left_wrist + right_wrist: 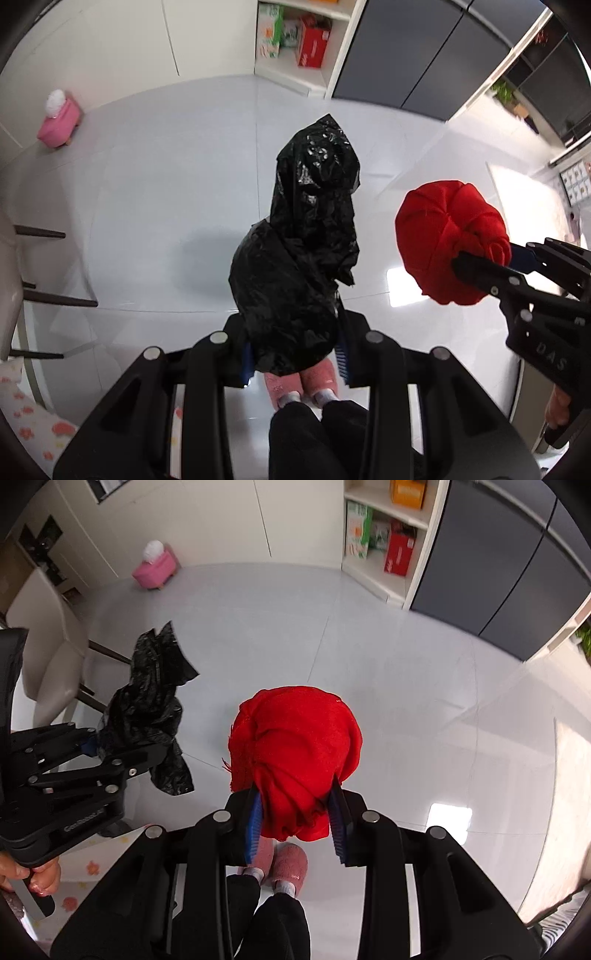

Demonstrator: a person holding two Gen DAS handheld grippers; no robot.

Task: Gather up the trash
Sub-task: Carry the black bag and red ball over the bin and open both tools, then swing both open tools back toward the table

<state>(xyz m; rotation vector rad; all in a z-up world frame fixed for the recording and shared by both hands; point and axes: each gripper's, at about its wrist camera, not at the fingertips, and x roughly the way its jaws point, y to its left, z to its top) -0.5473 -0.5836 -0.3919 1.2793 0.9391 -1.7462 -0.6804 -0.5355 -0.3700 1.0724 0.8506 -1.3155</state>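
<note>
My left gripper (pixel 295 350) is shut on a crumpled black trash bag (pixel 299 251), which hangs forward from the jaws above the floor. It also shows in the right wrist view (pixel 147 709), held by the left gripper (pixel 96 749). My right gripper (pixel 297 823) is shut on a bunched red cloth (pixel 295 749), held in the air. In the left wrist view the red cloth (pixel 448 240) sits to the right of the bag, apart from it, in the right gripper (pixel 513 264).
The floor is pale glossy tile (pixel 166 192). A pink footstool (pixel 59 122) stands at the far left. A white shelf with boxes (pixel 303 40) and dark cabinets (pixel 417 55) are at the back. A beige chair (pixel 48 653) stands left. The person's pink slippers (pixel 288 864) are below.
</note>
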